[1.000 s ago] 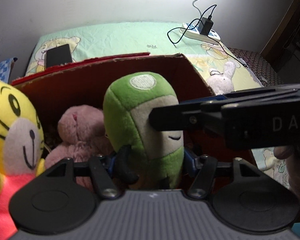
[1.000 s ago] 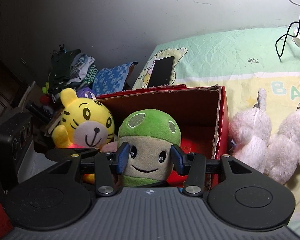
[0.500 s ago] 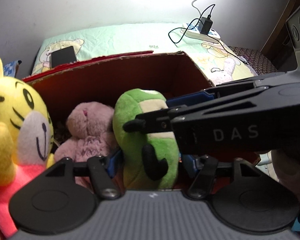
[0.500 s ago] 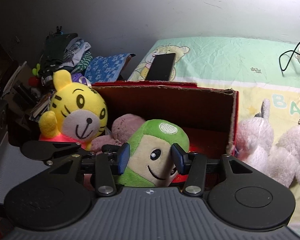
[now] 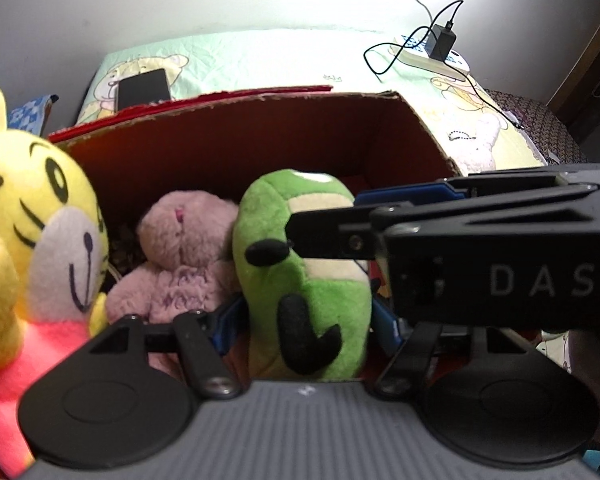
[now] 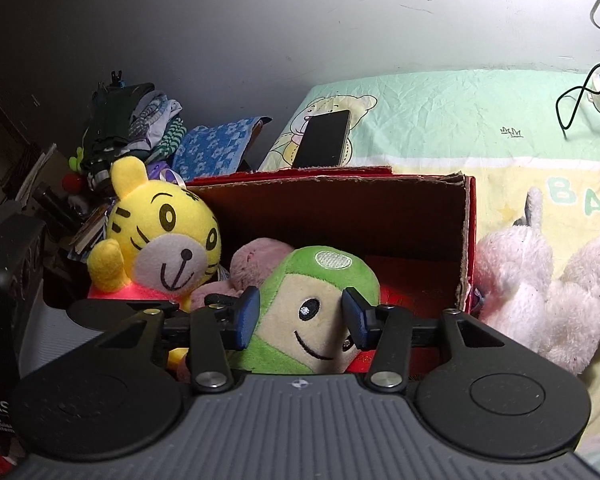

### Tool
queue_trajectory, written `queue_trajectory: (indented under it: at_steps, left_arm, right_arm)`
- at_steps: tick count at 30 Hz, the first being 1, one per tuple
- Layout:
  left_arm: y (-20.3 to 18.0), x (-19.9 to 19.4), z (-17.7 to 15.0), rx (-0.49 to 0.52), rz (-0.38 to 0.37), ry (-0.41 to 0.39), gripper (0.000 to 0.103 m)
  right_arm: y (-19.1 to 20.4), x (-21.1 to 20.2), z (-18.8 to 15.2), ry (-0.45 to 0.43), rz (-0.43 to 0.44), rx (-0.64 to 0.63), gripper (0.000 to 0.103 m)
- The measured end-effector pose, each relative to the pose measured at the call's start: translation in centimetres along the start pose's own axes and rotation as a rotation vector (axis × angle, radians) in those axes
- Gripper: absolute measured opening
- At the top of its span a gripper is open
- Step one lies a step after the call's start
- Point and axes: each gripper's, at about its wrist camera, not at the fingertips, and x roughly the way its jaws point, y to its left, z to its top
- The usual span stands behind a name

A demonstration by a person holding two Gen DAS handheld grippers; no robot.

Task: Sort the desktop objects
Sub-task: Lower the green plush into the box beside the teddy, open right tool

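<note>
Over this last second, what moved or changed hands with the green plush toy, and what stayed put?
The green plush toy tipped from upright to leaning and sank lower into the red cardboard box. The left gripper, shut around it a second ago, is opening, with the toy still between its fingers. The right gripper stays clamped on its head. The yellow tiger plush and pink plush kept their places.

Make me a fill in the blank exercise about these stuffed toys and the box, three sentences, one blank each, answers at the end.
1. The green plush sits between the right gripper pads inside the ____ cardboard box.
2. Left of the pink plush stands a ____ tiger toy.
3. The black phone lies on the sheet ____ the box.

Answers: red; yellow; behind
</note>
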Motion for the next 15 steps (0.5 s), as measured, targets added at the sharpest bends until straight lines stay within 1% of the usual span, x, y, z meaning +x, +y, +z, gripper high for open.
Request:
queue_trajectory:
  at_steps: [11, 15]
  left_arm:
    - [-0.41, 0.2, -0.22, 0.008, 0.024, 0.002, 0.073]
    - [-0.56, 0.27, -0.27, 0.016, 0.034, 0.004, 0.074]
  right_arm:
    - [-0.54, -0.66, -0.47, -0.011, 0.023, 0.052, 0.048]
    - [-0.21, -0.68, -0.76, -0.014, 0.005, 0.034, 0.047]
